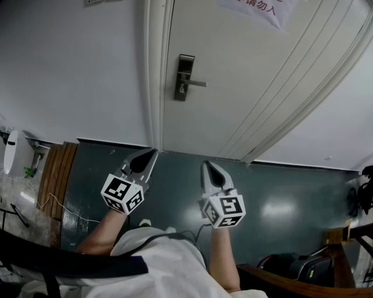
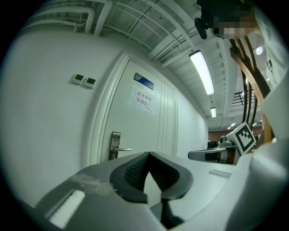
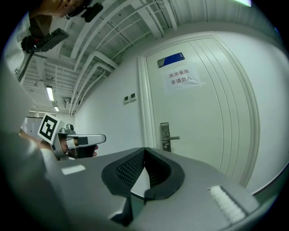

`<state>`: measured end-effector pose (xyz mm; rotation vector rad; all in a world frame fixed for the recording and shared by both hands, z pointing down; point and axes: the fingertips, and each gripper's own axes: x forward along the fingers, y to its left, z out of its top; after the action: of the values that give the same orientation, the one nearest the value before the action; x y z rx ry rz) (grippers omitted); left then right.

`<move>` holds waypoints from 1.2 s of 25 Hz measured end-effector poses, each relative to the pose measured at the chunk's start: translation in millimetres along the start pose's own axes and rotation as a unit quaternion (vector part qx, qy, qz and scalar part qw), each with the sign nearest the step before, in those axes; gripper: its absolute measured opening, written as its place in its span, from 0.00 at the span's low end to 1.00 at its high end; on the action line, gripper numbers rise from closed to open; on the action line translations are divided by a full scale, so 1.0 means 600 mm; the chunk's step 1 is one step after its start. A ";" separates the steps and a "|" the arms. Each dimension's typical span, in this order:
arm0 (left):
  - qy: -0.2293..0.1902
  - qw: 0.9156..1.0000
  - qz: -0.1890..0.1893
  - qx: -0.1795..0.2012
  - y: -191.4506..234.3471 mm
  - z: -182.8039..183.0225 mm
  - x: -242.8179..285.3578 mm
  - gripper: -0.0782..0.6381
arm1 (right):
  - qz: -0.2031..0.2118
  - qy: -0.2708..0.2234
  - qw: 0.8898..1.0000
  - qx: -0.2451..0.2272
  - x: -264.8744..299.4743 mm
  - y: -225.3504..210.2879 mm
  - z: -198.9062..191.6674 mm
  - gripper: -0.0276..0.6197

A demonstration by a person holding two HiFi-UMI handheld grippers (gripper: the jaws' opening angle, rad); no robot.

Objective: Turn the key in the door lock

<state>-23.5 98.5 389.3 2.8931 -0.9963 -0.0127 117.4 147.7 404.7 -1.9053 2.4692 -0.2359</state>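
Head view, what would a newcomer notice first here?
The white door fills the top, with its metal lock plate and lever handle near its left edge and a paper notice above. Below, over the dark floor, the left gripper and right gripper point toward the door, both shut, empty and short of it.

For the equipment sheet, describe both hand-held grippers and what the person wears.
Left hand-held gripper and right hand-held gripper: light grey wedges, dark ribbed pads, each with a white cube bearing black square markers. The person wears a white top.
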 end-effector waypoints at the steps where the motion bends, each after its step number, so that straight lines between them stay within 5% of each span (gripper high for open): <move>1: 0.000 1.000 0.002 -0.002 -0.005 -0.002 0.000 0.12 | 0.001 -0.001 1.000 0.002 -0.004 -0.002 -0.001 0.05; 16: 0.013 1.000 0.020 0.004 -0.052 -0.029 -0.003 0.12 | 0.019 0.003 1.000 0.008 -0.038 -0.023 -0.024 0.05; 30: 0.022 0.999 0.030 -0.004 0.019 -0.043 0.030 0.12 | 0.021 0.015 1.000 0.006 0.042 -0.031 -0.032 0.05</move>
<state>-15.6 80.4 416.6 2.8426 -1.0719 0.0520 126.6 121.3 428.2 -1.8568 2.5176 -0.2817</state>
